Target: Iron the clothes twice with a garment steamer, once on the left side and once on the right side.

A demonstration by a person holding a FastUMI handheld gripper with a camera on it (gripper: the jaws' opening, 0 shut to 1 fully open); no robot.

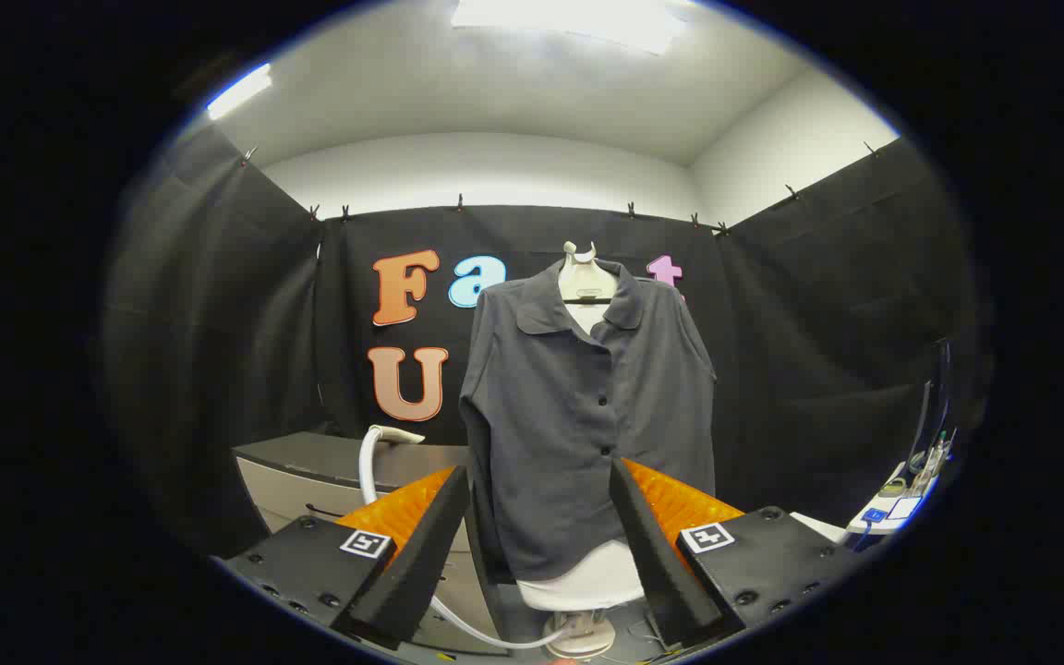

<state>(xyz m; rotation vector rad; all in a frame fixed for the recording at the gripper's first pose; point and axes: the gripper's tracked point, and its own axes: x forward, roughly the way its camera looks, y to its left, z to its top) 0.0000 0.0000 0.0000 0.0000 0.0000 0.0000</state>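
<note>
Hanging beyond parted, empty jaws: matte grey shirt [587,416] (collared, buttoned).

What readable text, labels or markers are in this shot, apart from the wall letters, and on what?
No readable words or numbers.
Square coded markers, one on each finger mount of the open hand-held gripper: patterns, not text.
Small items on the side shelf: too small to read.
Grey shirt: no print visible.

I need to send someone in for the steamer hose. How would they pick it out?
Start at the dark grey button-front shirt on the white dress form, beyond the open gripper. The white hose arches up beside the shirt's sleeve, over the grey cabinet. It is the one thin curved white tube there.
</note>
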